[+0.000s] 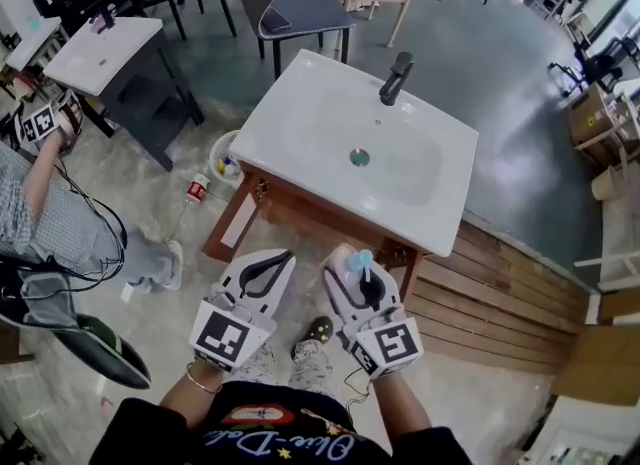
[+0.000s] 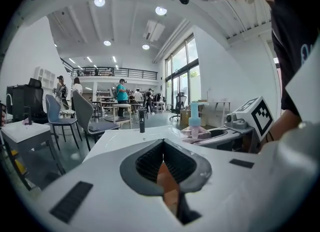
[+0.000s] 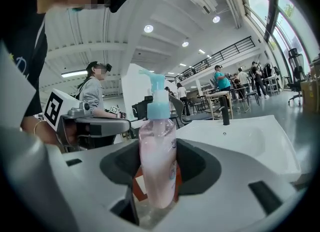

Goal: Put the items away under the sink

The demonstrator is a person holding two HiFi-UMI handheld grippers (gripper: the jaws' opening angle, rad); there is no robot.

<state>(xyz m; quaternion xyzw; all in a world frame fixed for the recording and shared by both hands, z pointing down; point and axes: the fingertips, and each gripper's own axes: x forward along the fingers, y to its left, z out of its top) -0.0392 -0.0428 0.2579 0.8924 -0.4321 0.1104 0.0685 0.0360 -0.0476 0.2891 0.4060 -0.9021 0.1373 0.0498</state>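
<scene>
My right gripper (image 1: 350, 259) is shut on a pink pump bottle (image 1: 358, 265) with a pale blue pump head. The bottle (image 3: 157, 161) stands upright between the jaws in the right gripper view. My left gripper (image 1: 268, 263) is beside it on the left, jaws shut and holding nothing (image 2: 162, 148). Both grippers hover just in front of the white sink (image 1: 300, 103), which has a black tap (image 1: 395, 78). The sink sits on a wooden cabinet (image 1: 300, 208), whose front is mostly hidden under the basin's rim. The bottle (image 2: 194, 126) also shows in the left gripper view, to the right.
A small bottle with a red label (image 1: 196, 191) lies on the floor, and a white basket (image 1: 228, 158) stands left of the cabinet. A seated person (image 1: 60, 223) is at the far left. Wooden planks (image 1: 500, 293) lie to the right. A grey table (image 1: 100, 53) and chairs stand behind.
</scene>
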